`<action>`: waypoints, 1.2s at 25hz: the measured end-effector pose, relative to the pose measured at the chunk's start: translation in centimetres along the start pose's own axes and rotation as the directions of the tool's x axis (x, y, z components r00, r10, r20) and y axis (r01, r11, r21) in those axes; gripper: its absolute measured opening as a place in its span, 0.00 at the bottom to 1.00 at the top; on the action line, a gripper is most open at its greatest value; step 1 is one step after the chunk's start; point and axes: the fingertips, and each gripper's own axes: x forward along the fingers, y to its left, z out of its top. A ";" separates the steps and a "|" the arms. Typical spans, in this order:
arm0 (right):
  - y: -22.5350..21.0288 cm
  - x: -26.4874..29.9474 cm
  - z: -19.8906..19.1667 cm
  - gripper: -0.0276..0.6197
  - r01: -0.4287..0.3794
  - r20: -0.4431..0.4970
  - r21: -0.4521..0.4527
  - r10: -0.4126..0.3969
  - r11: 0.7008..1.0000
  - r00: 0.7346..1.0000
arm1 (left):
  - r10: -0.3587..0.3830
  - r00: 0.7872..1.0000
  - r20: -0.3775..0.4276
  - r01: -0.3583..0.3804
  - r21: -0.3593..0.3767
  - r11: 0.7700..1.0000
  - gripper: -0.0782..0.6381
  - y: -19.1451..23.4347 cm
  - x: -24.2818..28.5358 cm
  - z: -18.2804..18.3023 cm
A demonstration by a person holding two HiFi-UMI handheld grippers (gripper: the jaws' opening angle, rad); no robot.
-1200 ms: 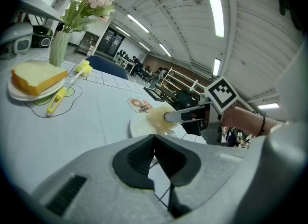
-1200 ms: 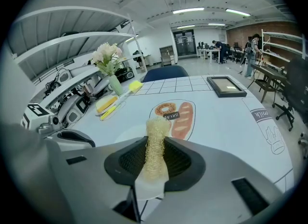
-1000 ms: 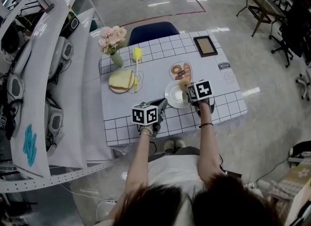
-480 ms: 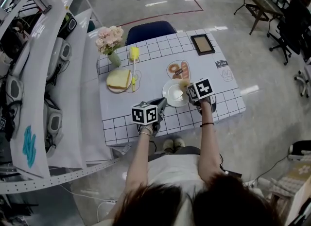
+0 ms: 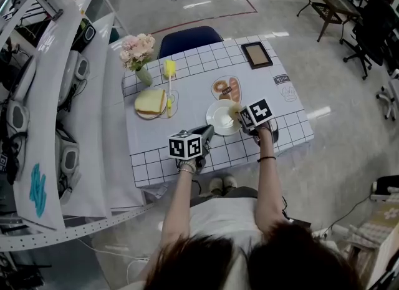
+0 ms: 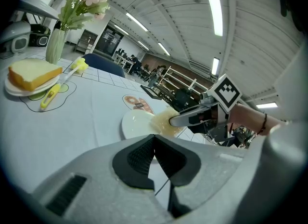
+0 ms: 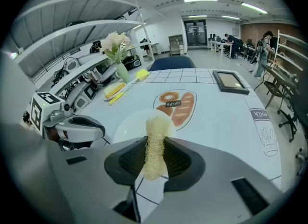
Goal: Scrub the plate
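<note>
Two plates (image 5: pixel 216 119) (image 6: pixel 17 91), one scrubber (image 7: pixel 155 141), one brush (image 5: pixel 169 68)

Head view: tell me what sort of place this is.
Probably a lab or workshop with a staged dining setup. Racks of equipment stand right beside the checked-cloth table, and office chairs sit on the bare floor beyond it.

Plate (image 5: pixel 218 121) on table (image 5: pixel 193 89), front centre. Bread (image 5: pixel 149 102) left of it, brush (image 5: pixel 169 83) beside bread, vase (image 5: pixel 144 74) behind both, frame (image 5: pixel 256 55) back right.

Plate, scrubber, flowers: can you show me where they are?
plate (image 5: pixel 216 119): head view, its bare left side.
scrubber (image 7: pixel 155 140): right gripper view, the middle of its strip.
flowers (image 5: pixel 138 48): head view, the pink blossoms.
</note>
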 end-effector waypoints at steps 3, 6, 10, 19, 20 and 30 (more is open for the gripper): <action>0.2 -0.1 -0.3 0.17 -0.014 -0.012 0.000 0.014 1.000 1.000 | -0.002 1.000 -0.003 0.002 0.002 1.000 0.12 -0.1 0.1 -0.2; 0.5 -0.2 -0.7 0.17 -0.028 -0.025 -0.001 0.028 1.000 0.999 | -0.004 1.000 -0.004 0.004 0.002 1.000 0.12 -0.3 0.1 -0.3; 0.9 -0.3 -1.0 0.17 -0.046 -0.043 -0.004 0.045 0.999 0.998 | -0.002 1.000 -0.003 0.002 0.001 1.000 0.12 -0.4 -0.1 -0.3; 2.0 -0.3 -1.5 0.17 -0.084 -0.067 -0.008 0.083 0.996 0.994 | 0.004 1.000 0.000 -0.004 -0.004 1.000 0.12 -0.4 -0.6 -0.7; 2.1 -0.3 -1.5 0.17 -0.089 -0.069 -0.008 0.088 0.996 0.994 | 0.004 1.000 0.001 -0.004 -0.003 1.000 0.12 -0.3 -0.6 -0.7; 3.8 0.1 -2.0 0.17 -0.167 -0.102 -0.019 0.164 0.986 0.981 | 0.013 1.000 0.008 -0.013 -0.006 1.000 0.12 -0.1 -1.1 -0.8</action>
